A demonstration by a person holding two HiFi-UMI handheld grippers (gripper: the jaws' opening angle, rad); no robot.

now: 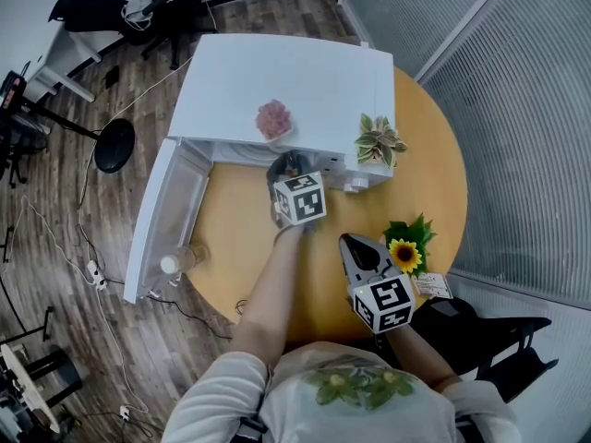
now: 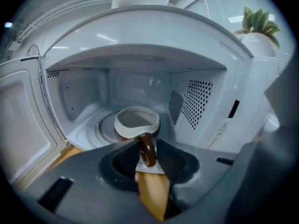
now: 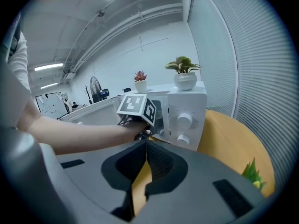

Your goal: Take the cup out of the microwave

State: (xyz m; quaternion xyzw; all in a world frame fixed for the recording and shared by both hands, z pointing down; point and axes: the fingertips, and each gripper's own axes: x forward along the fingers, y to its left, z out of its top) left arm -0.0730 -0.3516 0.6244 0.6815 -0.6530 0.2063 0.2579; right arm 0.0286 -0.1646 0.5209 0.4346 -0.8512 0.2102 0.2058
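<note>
A brown cup with a pale inside stands on the turntable inside the white microwave. Its brown handle points toward me. My left gripper reaches into the cavity, and its two jaws press on that handle from either side. In the head view the left gripper sits at the microwave's mouth, and the door is swung open to the left. My right gripper hovers over the table in front of the microwave, shut with nothing in it.
A pink plant pot and a green leafy pot stand on top of the microwave. A sunflower and a card lie on the round wooden table at the right. A small clear bottle stands by the door's corner.
</note>
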